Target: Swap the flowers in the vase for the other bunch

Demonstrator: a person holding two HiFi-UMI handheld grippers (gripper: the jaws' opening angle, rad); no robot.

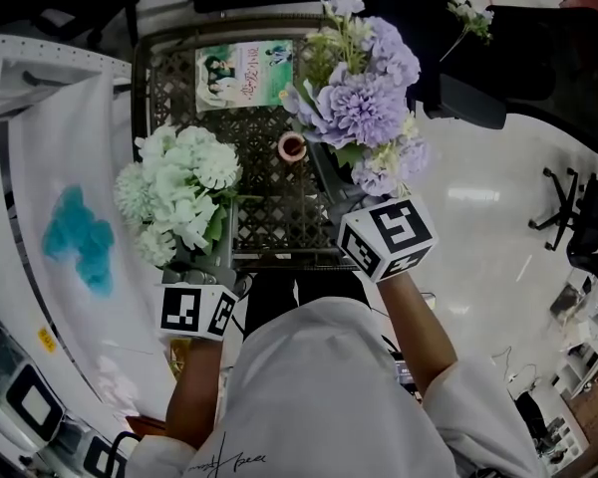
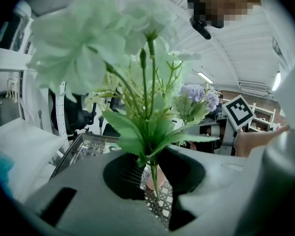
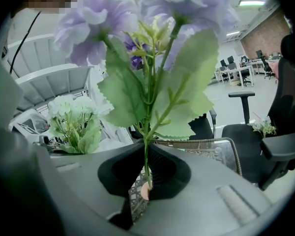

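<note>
Below: dark lattice table (image 1: 269, 217), vase (image 1: 292, 147), booklet (image 1: 244, 75); glossy floor (image 1: 478, 217), office chair (image 1: 578, 217).

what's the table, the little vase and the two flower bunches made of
Dark lattice table top: likely metal, matte, judging by its thin open diamond grid. Small pink vase: ceramic or plastic; too small to tell. Pale green-white flower bunch and lilac flower bunch: probably artificial, fabric petals, plastic stems, given their uniform look.
</note>
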